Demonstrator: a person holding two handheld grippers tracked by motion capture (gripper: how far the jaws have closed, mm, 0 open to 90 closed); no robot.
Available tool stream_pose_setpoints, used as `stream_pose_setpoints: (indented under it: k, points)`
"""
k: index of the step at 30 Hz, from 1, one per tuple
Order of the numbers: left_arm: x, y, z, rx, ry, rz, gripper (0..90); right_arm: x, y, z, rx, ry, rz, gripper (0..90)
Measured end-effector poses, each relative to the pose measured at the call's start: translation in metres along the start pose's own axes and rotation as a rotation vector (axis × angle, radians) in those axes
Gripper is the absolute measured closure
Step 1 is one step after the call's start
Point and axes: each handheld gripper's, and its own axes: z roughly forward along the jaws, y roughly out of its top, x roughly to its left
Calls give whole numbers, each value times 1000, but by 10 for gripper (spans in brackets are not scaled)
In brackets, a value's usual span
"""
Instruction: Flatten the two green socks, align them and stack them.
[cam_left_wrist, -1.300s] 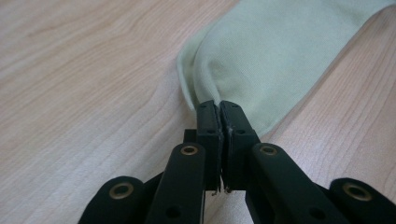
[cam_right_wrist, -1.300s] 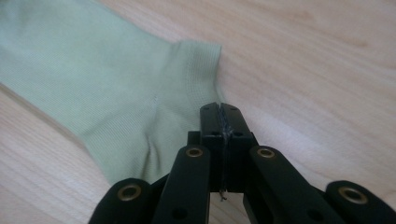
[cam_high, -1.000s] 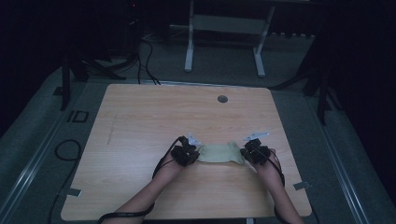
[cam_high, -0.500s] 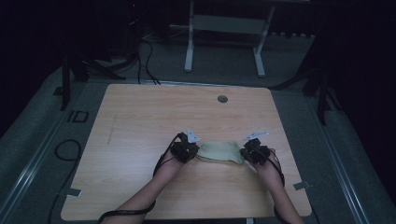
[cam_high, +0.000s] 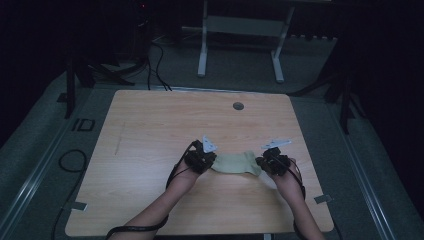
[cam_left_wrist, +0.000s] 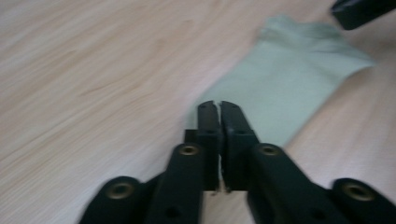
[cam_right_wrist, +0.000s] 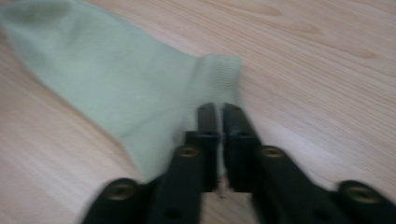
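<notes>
One pale green sock (cam_high: 234, 164) lies flat on your wooden table (cam_high: 150, 130) in the high view, stretched between your two grippers: the left gripper (cam_high: 209, 161) at one end, the right gripper (cam_high: 265, 164) at the other. There the tips are too small and dark to read. One round grey grommet (cam_high: 238, 106) sits near the far edge, well apart from the sock, and a white frame's legs (cam_high: 202, 45) stand beyond the table.

In the left gripper view, your left gripper (cam_left_wrist: 219, 106) has its jaws pressed together on the sock's (cam_left_wrist: 289, 79) near edge; the picture is blurred, and the right gripper's tip (cam_left_wrist: 362, 9) is cut off at the top corner.

In the right gripper view, your right gripper (cam_right_wrist: 218, 108) is likewise clamped on the sock's ribbed cuff (cam_right_wrist: 219, 77).
</notes>
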Motion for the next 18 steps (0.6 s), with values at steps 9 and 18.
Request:
stream_pose_setpoints:
  k: [9, 18]
  points:
    - [-17, -5, 45, 103, -46, 23, 894, 8, -6, 21, 67, 27, -24, 897]
    - [-6, -15, 36, 96, -31, -1, 893, 15, 0, 26, 73, 33, -43, 896]
